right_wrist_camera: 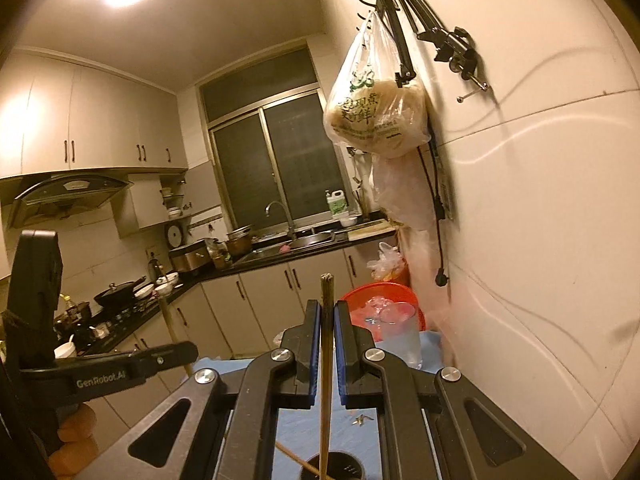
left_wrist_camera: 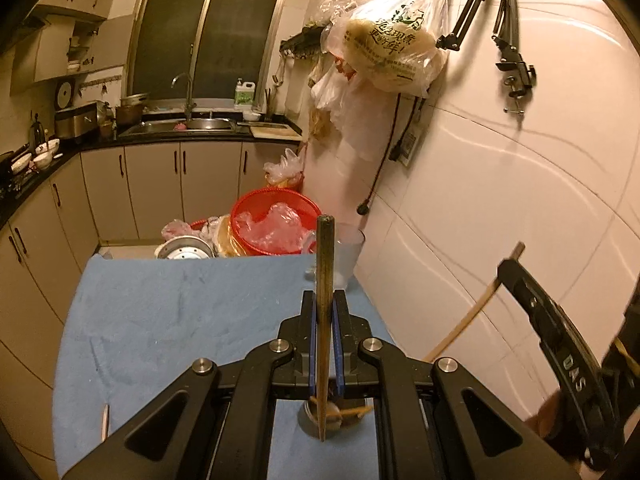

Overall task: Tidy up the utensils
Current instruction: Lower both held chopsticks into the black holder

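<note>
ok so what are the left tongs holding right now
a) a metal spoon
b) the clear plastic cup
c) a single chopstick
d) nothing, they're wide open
c, the left tongs are shut on a single chopstick that stands up between the blue pads, while the clear plastic cup sits untouched on the blue cloth beyond them.

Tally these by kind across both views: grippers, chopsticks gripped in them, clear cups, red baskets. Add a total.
Grippers: 2, the left gripper and the right gripper
Chopsticks gripped: 2, the left chopstick and the right chopstick
Clear cup: 1
Red basket: 1
Total: 6
</note>
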